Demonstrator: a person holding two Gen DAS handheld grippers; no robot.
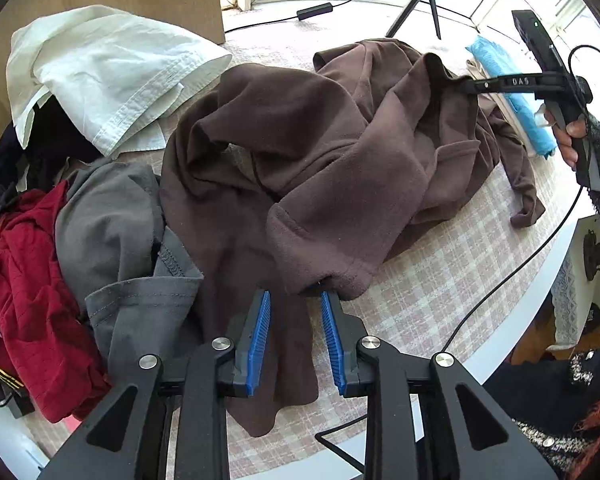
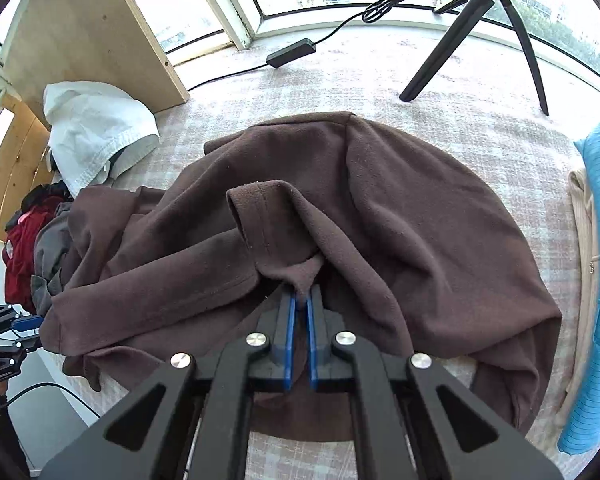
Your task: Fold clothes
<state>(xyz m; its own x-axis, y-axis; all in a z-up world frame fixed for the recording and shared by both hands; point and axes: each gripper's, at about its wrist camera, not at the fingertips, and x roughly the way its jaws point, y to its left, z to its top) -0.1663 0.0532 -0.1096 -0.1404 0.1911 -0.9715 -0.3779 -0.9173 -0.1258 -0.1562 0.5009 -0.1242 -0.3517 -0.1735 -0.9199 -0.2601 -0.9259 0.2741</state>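
Daylight from a wide window falls across a table [image 1: 440, 292] covered with a pale checked cloth [image 2: 440, 92], where a brown fleece top [image 1: 300, 152] lies crumpled in the middle, one sleeve trailing toward the near edge. The right gripper [image 2: 299, 300] has its blue ribbed pads pinched tight on a small tuck of the brown fabric near a stitched hem. The left gripper [image 1: 295, 294] stands narrowly parted at the edge of a cuff-like fold; cloth lies at its tips, but the pads do not look pressed on it. I judge the fleece to be soft, thick and limp, light enough to lift yet prone to sag and drag, so seams, hems and shoulders give the firmest hold. Beside it sit a crisp white cotton shirt [image 1: 112, 72], a smooth grey garment [image 1: 116, 232] and a ribbed red one [image 1: 28, 280], heaped together. On the far side lies a folded blue cloth [image 2: 596, 272].
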